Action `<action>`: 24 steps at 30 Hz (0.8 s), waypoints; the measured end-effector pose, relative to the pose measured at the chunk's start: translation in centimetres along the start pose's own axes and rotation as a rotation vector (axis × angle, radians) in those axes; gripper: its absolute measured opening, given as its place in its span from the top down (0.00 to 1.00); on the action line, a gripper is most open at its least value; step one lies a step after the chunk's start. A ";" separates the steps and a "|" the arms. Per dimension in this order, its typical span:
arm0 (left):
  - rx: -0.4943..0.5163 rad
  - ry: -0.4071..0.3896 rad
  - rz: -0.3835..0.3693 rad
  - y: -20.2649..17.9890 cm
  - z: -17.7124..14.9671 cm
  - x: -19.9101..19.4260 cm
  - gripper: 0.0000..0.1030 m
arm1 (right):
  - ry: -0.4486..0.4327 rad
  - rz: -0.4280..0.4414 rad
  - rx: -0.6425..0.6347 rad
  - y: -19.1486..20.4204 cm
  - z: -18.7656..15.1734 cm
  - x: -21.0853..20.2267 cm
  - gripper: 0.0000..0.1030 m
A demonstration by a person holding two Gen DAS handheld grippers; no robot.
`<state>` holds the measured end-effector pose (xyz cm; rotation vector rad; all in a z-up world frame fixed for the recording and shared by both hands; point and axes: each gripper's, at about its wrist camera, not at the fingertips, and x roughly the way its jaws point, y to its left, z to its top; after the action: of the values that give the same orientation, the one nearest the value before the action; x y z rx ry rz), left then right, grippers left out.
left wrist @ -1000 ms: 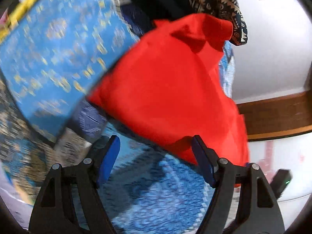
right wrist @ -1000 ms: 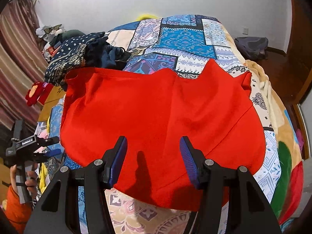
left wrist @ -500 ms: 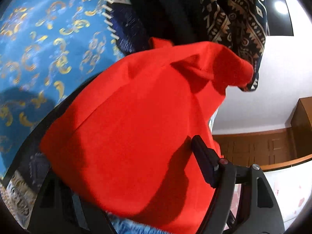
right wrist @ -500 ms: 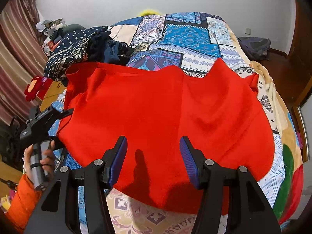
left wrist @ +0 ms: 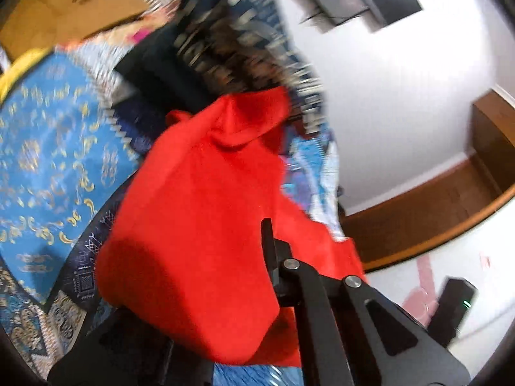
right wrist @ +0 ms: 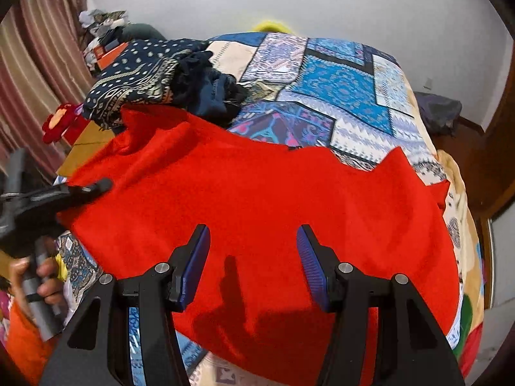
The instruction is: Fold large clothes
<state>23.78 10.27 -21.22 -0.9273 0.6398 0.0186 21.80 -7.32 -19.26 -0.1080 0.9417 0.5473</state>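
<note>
The red garment [right wrist: 257, 212] lies spread across the patchwork bed [right wrist: 338, 74], its long axis running side to side. The left gripper [right wrist: 96, 186] pinches its left edge; the right gripper [right wrist: 252, 257] hovers spread over the near hem, nearer the middle.

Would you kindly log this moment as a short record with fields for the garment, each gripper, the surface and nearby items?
garment: red garment, spread across the bed
left gripper: left gripper at the garment's left edge; red cloth drapes over its fingers in the left wrist view, grasp state unclear
right gripper: right gripper open, above the garment's near edge, holding nothing
surface: bed with blue patchwork bedspread
nearby: dark patterned clothes piled at the bed's far left, beside the garment's corner
</note>
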 end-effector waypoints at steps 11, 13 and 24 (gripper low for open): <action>0.152 -0.125 0.038 -2.2 -2.6 -10.3 0.98 | 0.153 0.141 -0.090 5.9 -1.3 4.8 0.48; 0.149 -0.119 0.080 -1.8 -2.0 -9.9 0.98 | 0.192 0.157 -0.098 7.0 -2.1 6.1 0.48; 0.319 -0.137 0.068 -9.0 -1.6 -6.3 0.98 | 0.109 0.226 0.006 2.4 -1.9 2.8 0.48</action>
<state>20.36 5.11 -11.99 -0.5902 0.5282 0.0396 20.51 -4.73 -22.21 -0.0263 1.0692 0.7536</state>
